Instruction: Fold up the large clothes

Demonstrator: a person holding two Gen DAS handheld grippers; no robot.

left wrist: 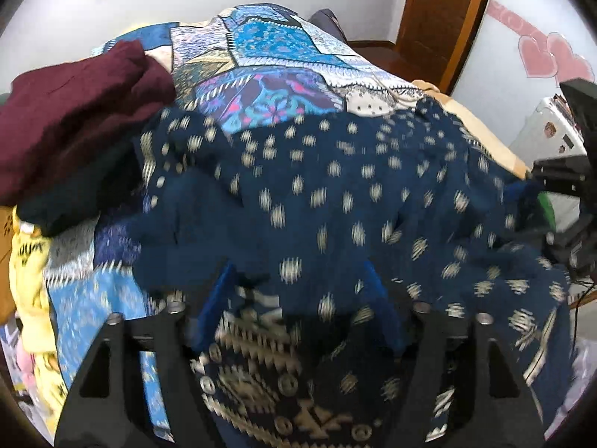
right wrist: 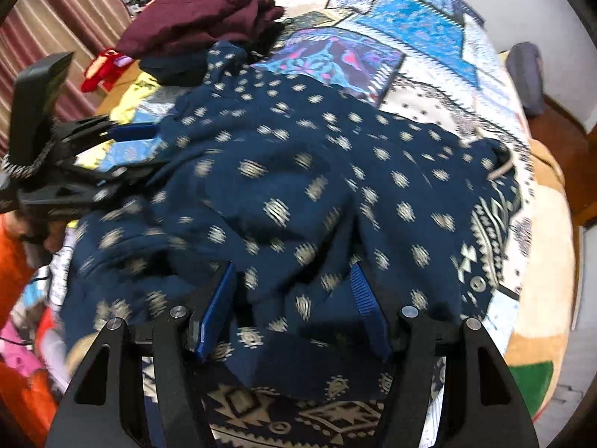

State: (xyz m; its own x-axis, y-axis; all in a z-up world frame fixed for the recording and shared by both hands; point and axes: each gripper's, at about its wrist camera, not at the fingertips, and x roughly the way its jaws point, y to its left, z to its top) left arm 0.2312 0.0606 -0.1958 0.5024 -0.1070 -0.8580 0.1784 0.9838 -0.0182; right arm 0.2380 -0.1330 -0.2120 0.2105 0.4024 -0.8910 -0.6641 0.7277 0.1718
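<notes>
From your left wrist camera, the large navy garment with cream ikat-style dots and a patterned border (left wrist: 335, 194) lay spread over the blue patchwork bedspread (left wrist: 268, 48), with its bordered edge draped across your left gripper (left wrist: 298, 298). The blue fingers stood well apart with cloth lying over and between them, but blur and the draped fabric hid the tips, so you could not tell from here whether they had closed on anything. A heap of maroon cloth (left wrist: 74, 112) sat at the far left of the bed, just beside the garment's far corner.

From your right wrist camera, the same garment lay rumpled, and your right gripper (right wrist: 294, 295) had its ribbed blue pads (right wrist: 365, 298) spread wide with a fold of fabric resting loosely between them, not pinched. The left tool showed at the picture's left edge, near the garment's side.

To do this step well, you would probably have wanted both grips set on matching points of the bordered hem, pinching a single layer. The cloth looked thin and floppy, so pulling it taut and flat before folding would have kept wrinkles out, and keeping it off the maroon heap would have avoided snags.
</notes>
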